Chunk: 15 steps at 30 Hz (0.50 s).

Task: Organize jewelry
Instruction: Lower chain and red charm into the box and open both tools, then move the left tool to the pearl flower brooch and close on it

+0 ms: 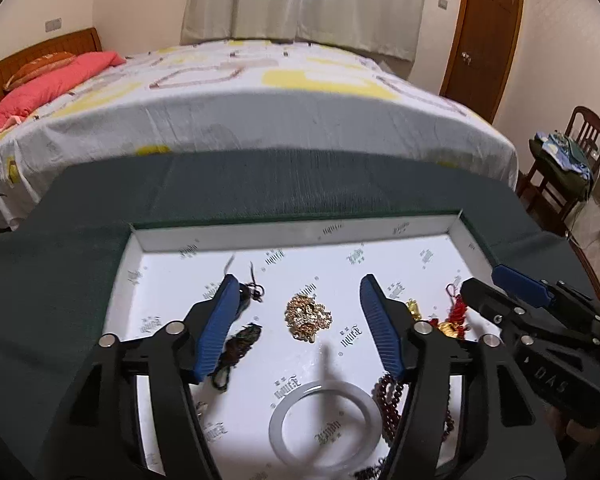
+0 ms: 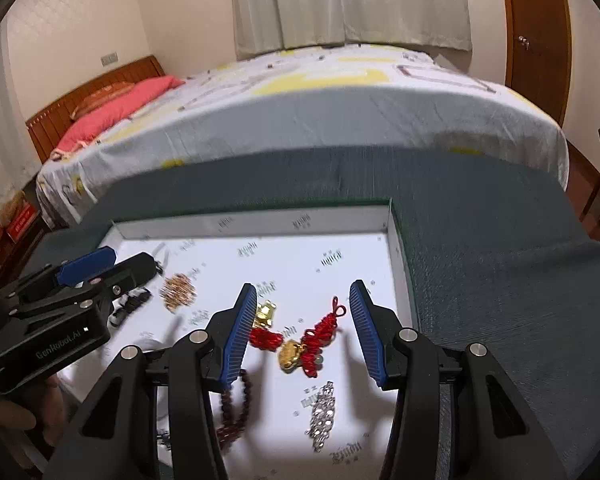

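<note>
A shallow white tray [image 1: 300,236] lies on a dark green cloth and holds loose jewelry. My left gripper [image 1: 298,286] is open and empty above a gold chain pile [image 1: 307,316]; a white bangle [image 1: 324,424], a dark beaded piece [image 1: 236,350] and dark red beads [image 1: 390,396] lie near it. My right gripper [image 2: 303,292] is open and empty above a red knotted charm with gold ornaments [image 2: 306,342]; the tray [image 2: 260,222] also holds a crystal piece [image 2: 322,414], dark red beads [image 2: 236,408] and the gold chain pile [image 2: 178,290].
The dark green cloth [image 1: 52,288] covers the table around the tray. Behind stands a bed [image 1: 260,92] with a red pillow [image 1: 48,88]. A wooden chair [image 1: 568,168] with clothes stands at the right, near a brown door [image 1: 484,32].
</note>
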Available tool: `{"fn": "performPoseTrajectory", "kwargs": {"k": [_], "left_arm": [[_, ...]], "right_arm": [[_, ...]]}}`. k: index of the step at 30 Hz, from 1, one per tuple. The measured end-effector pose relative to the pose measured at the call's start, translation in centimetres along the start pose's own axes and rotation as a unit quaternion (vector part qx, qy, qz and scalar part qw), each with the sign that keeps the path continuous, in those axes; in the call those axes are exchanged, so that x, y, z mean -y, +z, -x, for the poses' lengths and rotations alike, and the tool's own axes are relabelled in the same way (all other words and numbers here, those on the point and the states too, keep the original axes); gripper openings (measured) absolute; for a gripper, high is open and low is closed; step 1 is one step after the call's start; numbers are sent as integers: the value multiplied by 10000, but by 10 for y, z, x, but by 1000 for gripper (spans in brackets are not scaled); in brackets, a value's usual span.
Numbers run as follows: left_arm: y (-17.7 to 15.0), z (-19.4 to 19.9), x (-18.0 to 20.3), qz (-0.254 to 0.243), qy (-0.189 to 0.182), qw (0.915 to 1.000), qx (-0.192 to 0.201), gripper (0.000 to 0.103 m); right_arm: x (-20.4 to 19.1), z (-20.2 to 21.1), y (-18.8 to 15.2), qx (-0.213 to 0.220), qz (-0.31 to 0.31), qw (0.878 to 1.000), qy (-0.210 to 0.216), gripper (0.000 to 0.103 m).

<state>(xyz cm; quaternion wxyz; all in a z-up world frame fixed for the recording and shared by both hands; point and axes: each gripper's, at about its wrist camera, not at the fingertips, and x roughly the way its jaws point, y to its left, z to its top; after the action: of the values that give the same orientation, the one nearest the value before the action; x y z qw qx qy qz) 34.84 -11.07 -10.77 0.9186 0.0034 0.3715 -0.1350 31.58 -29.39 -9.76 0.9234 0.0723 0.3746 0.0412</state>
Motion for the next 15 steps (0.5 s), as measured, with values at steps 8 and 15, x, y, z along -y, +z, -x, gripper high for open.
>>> {"fn": "performPoseTrajectory", "kwargs": {"k": [8, 15], "left_arm": [[-10, 59, -7, 118, 52, 9987, 488, 74], [-41, 93, -8, 238, 94, 9982, 545, 74]], "right_arm": [[-15, 49, 1, 494, -42, 9988, 7, 50], [-20, 79, -31, 579, -54, 9982, -169, 51]]}}
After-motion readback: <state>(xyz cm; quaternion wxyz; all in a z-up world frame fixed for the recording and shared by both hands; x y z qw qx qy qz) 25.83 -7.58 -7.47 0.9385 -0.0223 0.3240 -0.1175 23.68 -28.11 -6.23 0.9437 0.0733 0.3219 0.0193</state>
